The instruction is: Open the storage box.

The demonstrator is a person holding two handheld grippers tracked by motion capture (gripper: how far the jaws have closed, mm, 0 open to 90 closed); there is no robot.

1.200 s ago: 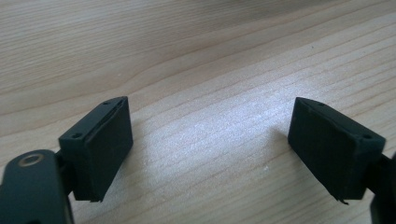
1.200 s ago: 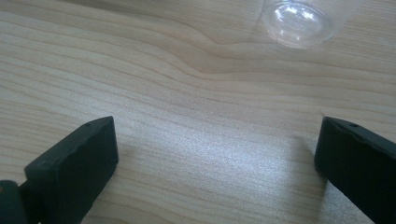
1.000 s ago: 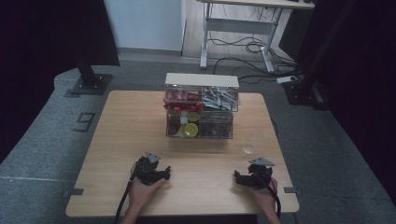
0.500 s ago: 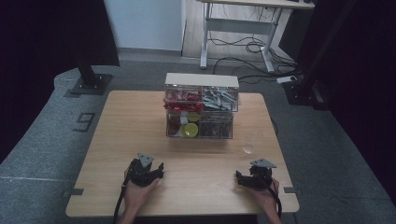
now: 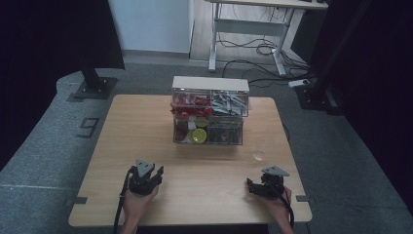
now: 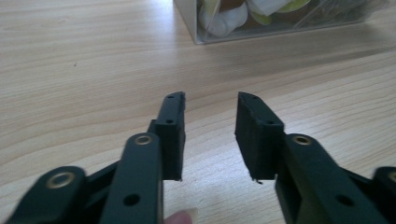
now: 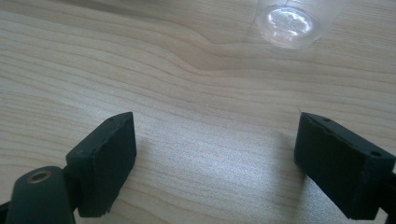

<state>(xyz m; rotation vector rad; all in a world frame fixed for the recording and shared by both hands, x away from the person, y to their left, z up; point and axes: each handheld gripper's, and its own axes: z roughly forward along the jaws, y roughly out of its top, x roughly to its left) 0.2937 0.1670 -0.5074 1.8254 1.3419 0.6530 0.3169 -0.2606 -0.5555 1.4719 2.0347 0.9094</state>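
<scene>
On the near edge of the surface (image 5: pixel 146 122): both grippers sit low, well short of everything else.
left gripper (image 6: pixel 208 135): jaws partly apart with nothing between them, and they have just been closing; bare wood under them.
right gripper (image 7: pixel 215 163): jaws wide apart, empty, over bare wood.
key relation: small clear cup (image 7: pixel 287 23) lies straight ahead of the right gripper, slightly to its right in the right gripper view; in the high view it stands between that gripper (image 5: pixel 253 187) and the drawer box, near the box's right front corner. Right hand is clearly the nearer one; the left gripper (image 5: pixel 151 174) is well apart from it.
cup axis: upright, mouth up, so no long axis to line up on; looks empty.
drawer box (image 5: pixel 209 112): clear, two tiers, mid surface, white top.
contents: red pieces upper left, grey metal bits upper right, yellow-green and white items lower left, dark small parts lower right. Exact items too small to tell.
left gripper view: box corner (image 6: pixel 196 28) ahead and to the right, white and yellow-green items behind its wall.
</scene>
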